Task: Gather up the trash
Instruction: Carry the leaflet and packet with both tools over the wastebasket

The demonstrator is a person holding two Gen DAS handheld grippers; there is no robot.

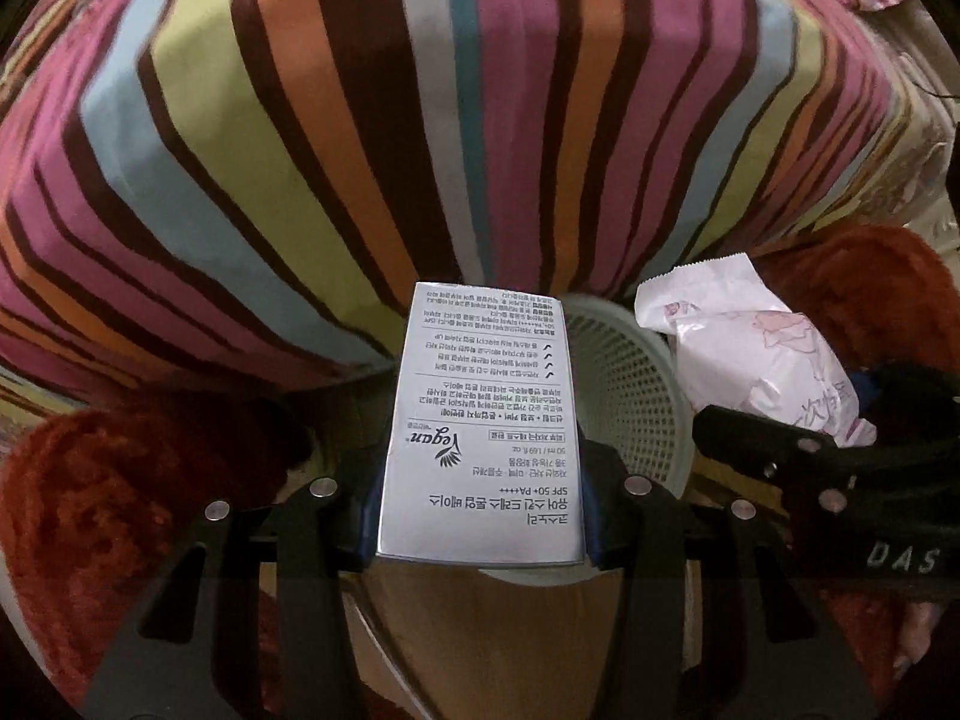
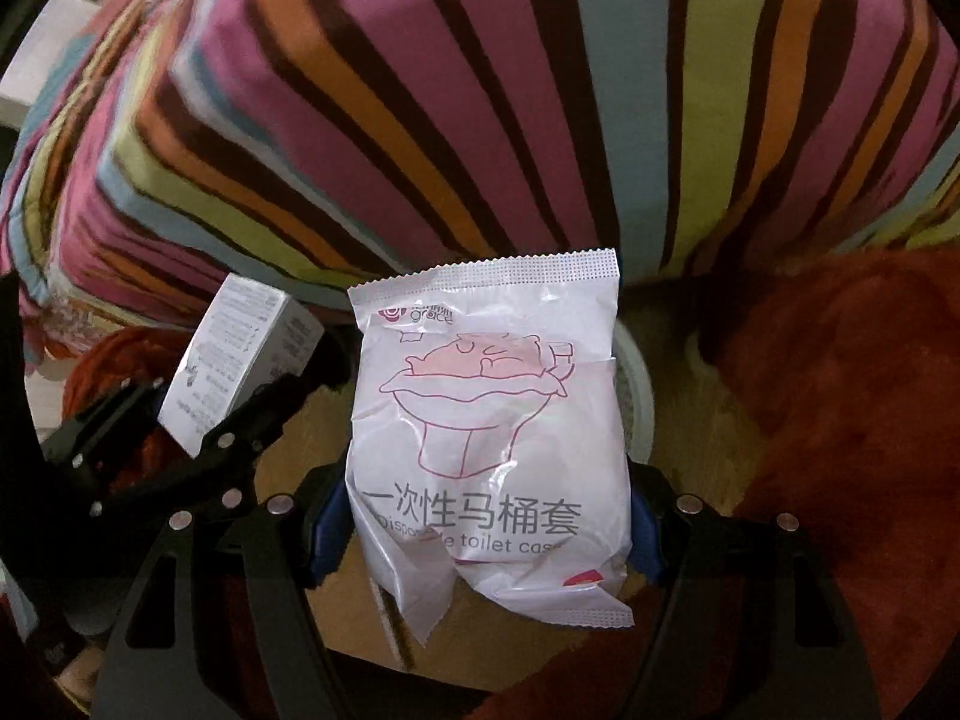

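Clearance: basket mouth partly blocked.

The white mesh basket stands open between the two held items; the silver box covers its left rim, the white packet overhangs its right. The striped bedding rises just behind, closing the far side. The orange rug flanks both sides; bare wood floor lies near.
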